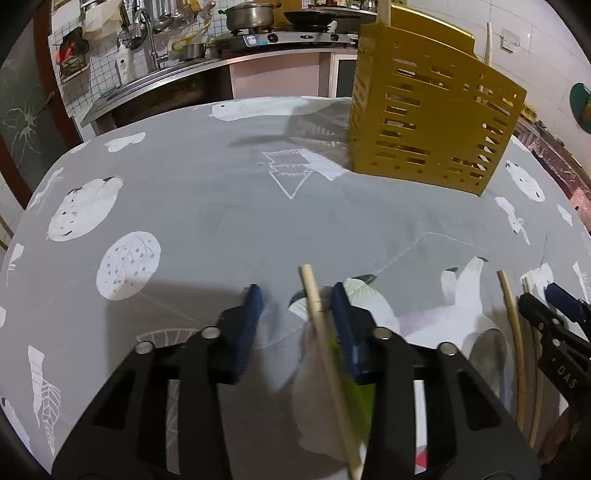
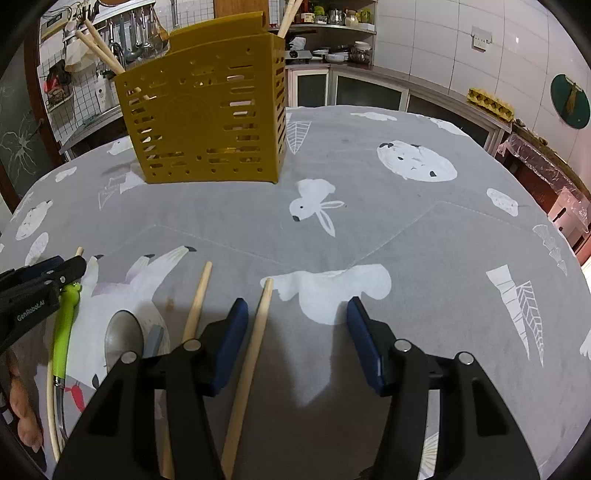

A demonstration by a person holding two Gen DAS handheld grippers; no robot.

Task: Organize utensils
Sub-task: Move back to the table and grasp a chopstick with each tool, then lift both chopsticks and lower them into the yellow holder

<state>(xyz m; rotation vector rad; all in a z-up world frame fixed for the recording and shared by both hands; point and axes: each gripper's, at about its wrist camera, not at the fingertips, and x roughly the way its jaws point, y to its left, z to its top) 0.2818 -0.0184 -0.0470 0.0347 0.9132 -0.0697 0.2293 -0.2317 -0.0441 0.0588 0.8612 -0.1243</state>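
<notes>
At the near edge of a grey cotton tablecloth [image 2: 369, 184] printed with white animals, the left gripper [image 1: 297, 297] stands with its blue-padded jaws partly parted around a pale wooden chopstick [image 1: 314, 299] and a lime-green-handled utensil [image 1: 352, 395]; the pads do not visibly press on either, so neither reads as held. The right gripper [image 2: 295, 310] hovers open just beside it, a second wooden chopstick [image 2: 258, 332] lying between its jaws but untouched, a third chopstick [image 2: 197, 302] just outside the left pad. A dull steel spoon [image 2: 123, 336] rests bowl-up between the two tools, beside the green handle [image 2: 64, 325]. The sticks look light, stiff and smooth, likely to roll or pivot if pinched off-centre; a grip near the middle, across the shaft, seems the safest hold. The spoon would be heavier and more slippery, best taken by the handle. Farther across the table, well apart from the loose pieces, a mustard-yellow slotted plastic utensil caddy [image 2: 207, 122] stands upright with several wooden chopsticks [image 2: 99, 44] already leaning inside. Behind it, a kitchen counter carries a steel lidded pot [image 1: 249, 16] on a stove.
</notes>
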